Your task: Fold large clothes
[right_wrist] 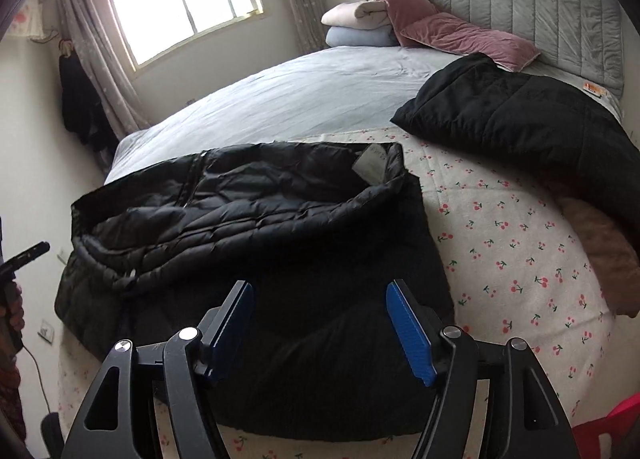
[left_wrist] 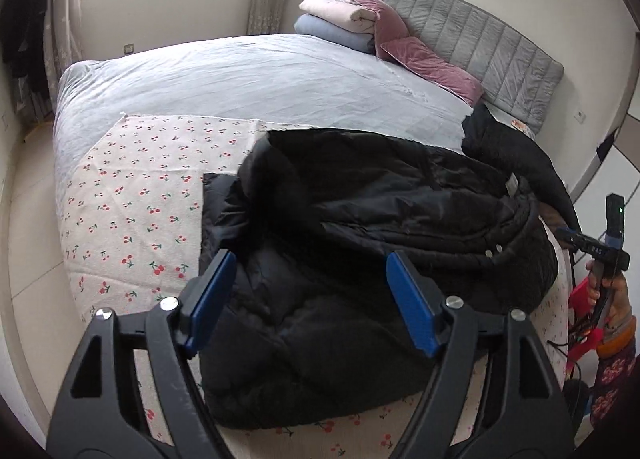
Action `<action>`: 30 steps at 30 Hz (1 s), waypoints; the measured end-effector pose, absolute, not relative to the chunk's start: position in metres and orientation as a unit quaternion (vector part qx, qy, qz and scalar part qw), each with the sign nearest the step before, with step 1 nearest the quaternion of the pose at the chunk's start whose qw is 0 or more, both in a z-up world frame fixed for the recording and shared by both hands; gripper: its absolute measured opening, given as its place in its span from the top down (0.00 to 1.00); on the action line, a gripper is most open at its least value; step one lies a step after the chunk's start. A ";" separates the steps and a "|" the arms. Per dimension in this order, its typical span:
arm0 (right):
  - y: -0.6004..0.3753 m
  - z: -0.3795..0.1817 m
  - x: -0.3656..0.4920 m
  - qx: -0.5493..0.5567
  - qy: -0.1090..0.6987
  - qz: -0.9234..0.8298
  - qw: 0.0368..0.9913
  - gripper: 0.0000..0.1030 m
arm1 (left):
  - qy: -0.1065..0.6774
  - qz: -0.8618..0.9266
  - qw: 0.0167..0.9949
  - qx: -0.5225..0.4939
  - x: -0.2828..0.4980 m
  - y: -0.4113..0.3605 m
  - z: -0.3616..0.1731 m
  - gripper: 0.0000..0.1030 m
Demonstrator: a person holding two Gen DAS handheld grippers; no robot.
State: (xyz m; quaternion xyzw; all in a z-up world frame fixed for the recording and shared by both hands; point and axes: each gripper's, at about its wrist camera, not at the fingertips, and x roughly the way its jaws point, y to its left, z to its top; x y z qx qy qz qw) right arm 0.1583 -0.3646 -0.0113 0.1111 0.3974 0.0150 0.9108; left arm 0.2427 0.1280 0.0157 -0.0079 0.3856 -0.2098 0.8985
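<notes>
The left hand-held gripper (left_wrist: 310, 301) stands wide and holds nothing; the black coat (left_wrist: 360, 259) lies on the bed (left_wrist: 240, 75) at its 12 o'clock. The right hand-held gripper (right_wrist: 320, 333) is wide too, the coat (right_wrist: 248, 227) at its 11 o'clock.

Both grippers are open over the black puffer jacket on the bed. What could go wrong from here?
1. The black puffer jacket looks thick and slippery, so the open right gripper or left gripper might pinch only the top layer, undoing the fold.
2. It lies near the bed edge and could slide off.
3. A second black garment lies close; a wide fold might snag it.
</notes>
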 end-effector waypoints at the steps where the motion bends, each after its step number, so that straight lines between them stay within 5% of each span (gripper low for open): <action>1: -0.353 -0.014 0.160 0.097 0.410 0.027 0.907 0.32 | 0.391 -0.225 0.892 0.010 0.238 0.118 0.013 0.24; 8: -0.286 -0.037 0.225 -0.022 0.476 0.044 0.878 0.32 | 0.474 -0.268 0.830 0.122 0.268 0.026 -0.040 0.24; 13: -0.293 -0.012 0.289 -0.015 0.447 0.012 0.895 0.32 | 0.445 -0.240 0.857 0.099 0.330 0.002 -0.022 0.24; 21: -0.387 0.020 0.286 0.095 0.366 -0.084 0.922 0.32 | 0.389 -0.110 0.914 -0.030 0.389 0.078 0.013 0.24; 29: -0.440 -0.045 0.285 0.184 0.428 -0.068 0.882 0.32 | 0.476 -0.089 0.870 -0.096 0.406 0.131 -0.049 0.26; 30: -0.441 -0.052 0.288 0.193 0.428 -0.071 0.880 0.39 | 0.481 -0.090 0.863 -0.123 0.409 0.135 -0.056 0.30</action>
